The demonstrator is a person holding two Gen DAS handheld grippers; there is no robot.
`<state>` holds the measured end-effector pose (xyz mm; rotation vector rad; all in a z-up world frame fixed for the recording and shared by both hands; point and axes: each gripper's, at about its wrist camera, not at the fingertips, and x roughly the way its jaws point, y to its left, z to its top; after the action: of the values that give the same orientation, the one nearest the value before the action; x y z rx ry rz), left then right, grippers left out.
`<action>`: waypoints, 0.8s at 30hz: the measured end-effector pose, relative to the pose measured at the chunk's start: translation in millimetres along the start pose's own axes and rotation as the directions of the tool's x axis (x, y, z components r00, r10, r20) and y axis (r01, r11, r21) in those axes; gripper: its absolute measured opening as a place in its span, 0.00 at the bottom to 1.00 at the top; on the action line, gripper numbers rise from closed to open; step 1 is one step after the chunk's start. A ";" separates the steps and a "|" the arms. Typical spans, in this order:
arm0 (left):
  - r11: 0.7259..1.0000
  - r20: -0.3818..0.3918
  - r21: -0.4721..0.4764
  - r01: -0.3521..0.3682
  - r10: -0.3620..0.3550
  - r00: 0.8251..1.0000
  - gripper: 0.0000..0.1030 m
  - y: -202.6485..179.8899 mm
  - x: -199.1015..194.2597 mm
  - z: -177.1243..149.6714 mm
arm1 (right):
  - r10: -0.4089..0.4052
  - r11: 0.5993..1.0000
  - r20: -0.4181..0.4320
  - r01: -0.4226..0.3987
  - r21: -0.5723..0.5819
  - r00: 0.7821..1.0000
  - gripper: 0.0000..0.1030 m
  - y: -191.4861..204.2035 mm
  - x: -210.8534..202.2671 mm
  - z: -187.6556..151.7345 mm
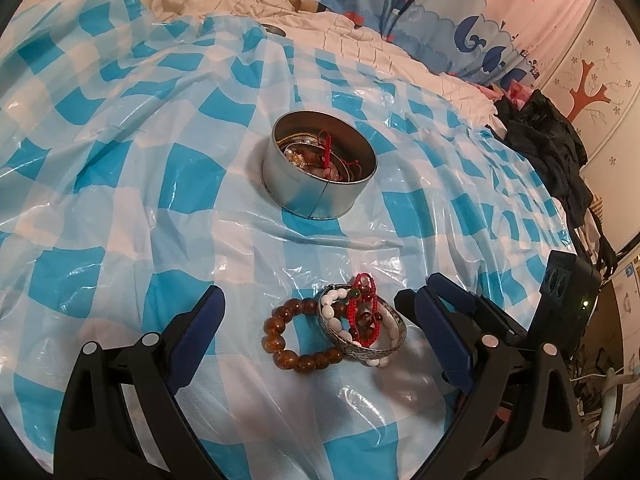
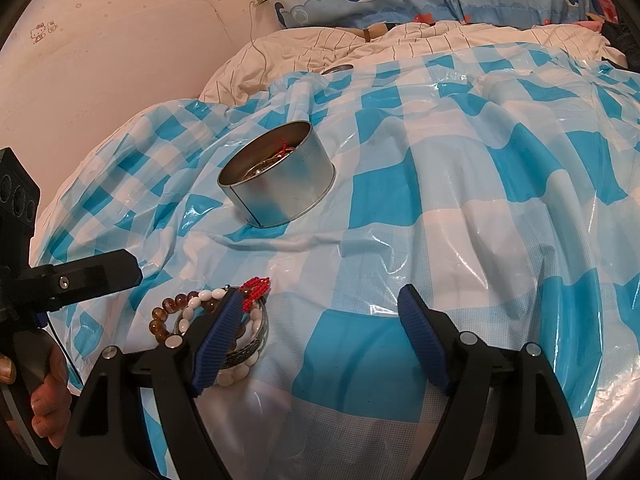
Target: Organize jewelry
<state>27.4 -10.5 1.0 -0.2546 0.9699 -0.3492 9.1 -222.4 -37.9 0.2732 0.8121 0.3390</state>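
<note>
Landmark: round metal tin [image 1: 320, 168], upright on the blue-and-white checked plastic sheet [image 1: 140, 208], already holding tangled jewelry with red cord. On the near side of the tin lies a loose pile: brown bead bracelet [image 1: 298, 338], white bead bracelet [image 1: 334, 312], silver bangle [image 1: 372, 346] and red cord piece [image 1: 362, 300], overlapping. Left gripper [image 1: 316, 312] stands wide, straddling the pile, pads clear. Right gripper [image 2: 320, 320] is wide too, nothing between its jaws, just right of the pile.

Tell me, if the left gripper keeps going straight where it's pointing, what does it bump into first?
Probably the brown bead bracelet, lying between the open fingers of the left gripper beside the silver bangle. Depth is hard to judge.
</note>
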 end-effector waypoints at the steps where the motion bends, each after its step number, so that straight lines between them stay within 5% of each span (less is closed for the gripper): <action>1: 1.000 0.000 0.000 0.000 0.000 1.000 0.89 0.0 0.1 0.0 | 0.000 1.000 0.000 0.000 0.000 1.000 0.75 0.1 0.0 0.0; 24: 1.000 -0.017 0.013 -0.011 0.011 1.000 0.89 -1.2 5.3 -3.4 | 0.001 1.000 0.000 -0.001 0.000 1.000 0.75 0.0 0.1 -0.3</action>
<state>27.1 -13.9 -4.5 -0.2345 0.9856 -0.3485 8.9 -222.4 -38.2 0.2736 0.8118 0.3394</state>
